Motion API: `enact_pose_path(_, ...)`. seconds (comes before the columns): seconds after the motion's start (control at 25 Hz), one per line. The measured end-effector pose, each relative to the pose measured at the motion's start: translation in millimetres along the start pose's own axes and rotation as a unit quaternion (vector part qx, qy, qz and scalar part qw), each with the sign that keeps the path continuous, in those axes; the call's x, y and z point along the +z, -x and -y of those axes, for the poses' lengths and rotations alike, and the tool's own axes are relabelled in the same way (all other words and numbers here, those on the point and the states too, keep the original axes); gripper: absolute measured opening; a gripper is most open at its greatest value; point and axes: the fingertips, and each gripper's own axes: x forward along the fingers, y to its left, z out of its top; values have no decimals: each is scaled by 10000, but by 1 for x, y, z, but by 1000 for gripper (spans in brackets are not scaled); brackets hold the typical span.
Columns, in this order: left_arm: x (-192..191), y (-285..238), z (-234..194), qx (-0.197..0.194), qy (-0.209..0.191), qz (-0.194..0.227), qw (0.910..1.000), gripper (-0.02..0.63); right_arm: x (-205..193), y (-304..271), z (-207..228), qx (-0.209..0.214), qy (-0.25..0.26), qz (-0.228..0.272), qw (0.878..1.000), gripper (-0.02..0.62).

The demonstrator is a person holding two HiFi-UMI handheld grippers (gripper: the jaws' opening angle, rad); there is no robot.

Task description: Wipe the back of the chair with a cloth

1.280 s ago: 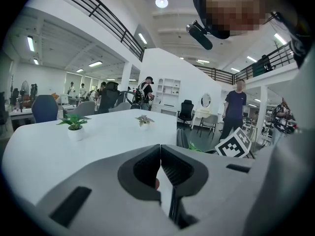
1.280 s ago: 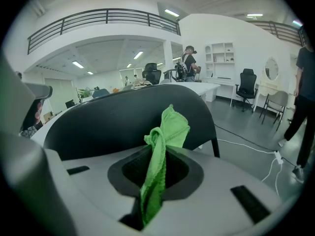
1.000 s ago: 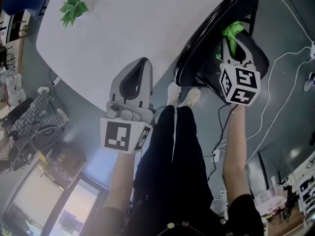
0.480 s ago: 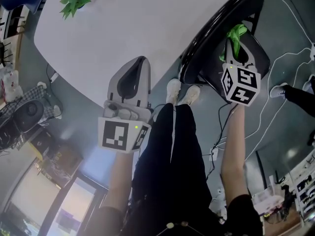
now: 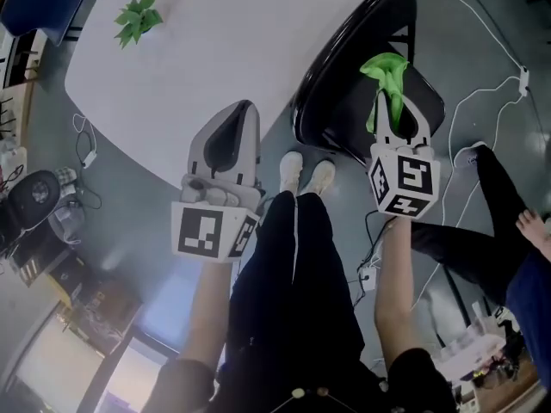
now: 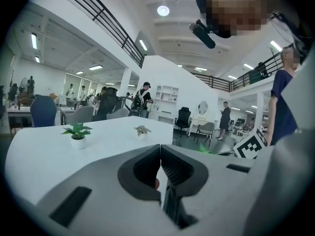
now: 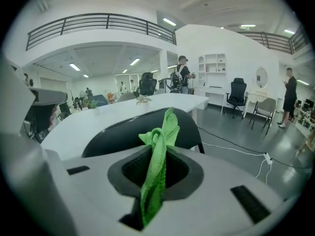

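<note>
A: Where is the cloth?

B: Pinched in the right gripper. It is bright green, bunched into a strip, and its loose end sticks out past the jaw tips. In the right gripper view the cloth runs up the middle of the right gripper, with both jaws closed against it.

A: And the chair?

B: Black and glossy, pushed up to the edge of the table. From the head view the cloth's free end lies over the chair, near the top of its back. In the right gripper view the curved back of the chair stands just behind the cloth's tip. I cannot tell whether cloth and back touch.

A: The other claw?

B: The left gripper is held over the table's near edge, well apart from the chair. Its own view shows the left gripper with jaws together, tips meeting, nothing between them.

A: Anything else around?

B: A small potted plant stands on the far part of the white table. The person's white shoes are just beside the chair's base. A white cable trails over the grey floor to the right.
</note>
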Motion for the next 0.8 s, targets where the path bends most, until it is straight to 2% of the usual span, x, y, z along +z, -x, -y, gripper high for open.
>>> enact_pose_path(0.16,28,8,26,-317,-82,143,9994,6,20,48,-19,64,-164,206,9996,49)
enact_pose_path(0.44,81,49,81,-913,-404,132,9949,6,49,148,-43,130,-71,303,9994,49)
enact_pose_path(0.68,122,89,141,-1546,-724,235,9850,6,88,218,-61,78,-14,648,9979,49)
enact_pose_path(0.8,135,106,157,-1695,-1019,257,9799,6,108,245,-73,74,145,864,9961,49)
